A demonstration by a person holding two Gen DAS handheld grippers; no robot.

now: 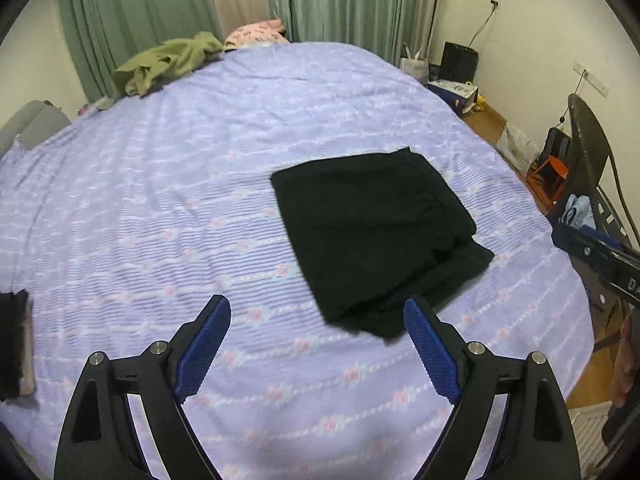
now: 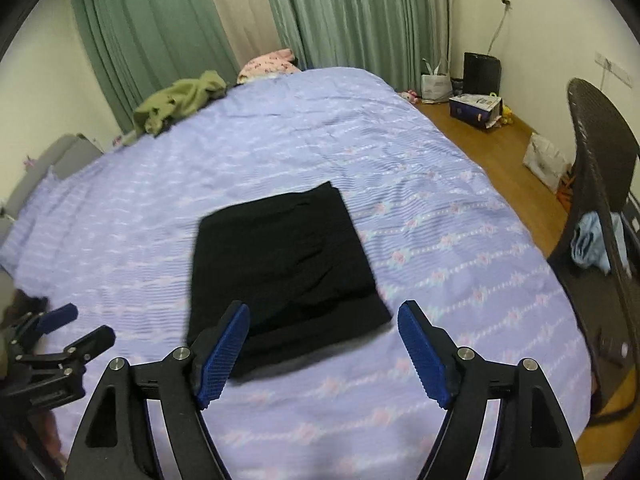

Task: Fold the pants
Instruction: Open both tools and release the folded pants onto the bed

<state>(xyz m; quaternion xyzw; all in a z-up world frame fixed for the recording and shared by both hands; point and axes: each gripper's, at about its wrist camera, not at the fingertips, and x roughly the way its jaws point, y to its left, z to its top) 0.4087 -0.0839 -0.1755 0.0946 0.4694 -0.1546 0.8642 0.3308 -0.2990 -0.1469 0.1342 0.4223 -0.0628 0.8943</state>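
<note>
The left gripper (image 1: 317,344) hangs wide open and empty above the bed (image 1: 160,200). The black pants (image 1: 376,240) lie folded near its right edge: soft, light, likely to slump; grip stacked edges. The right gripper (image 2: 323,350) gapes wide, empty.

Matt black cloth pants (image 1: 376,236); woven striped bedspread (image 1: 160,200); wooden floor (image 2: 500,152).
</note>
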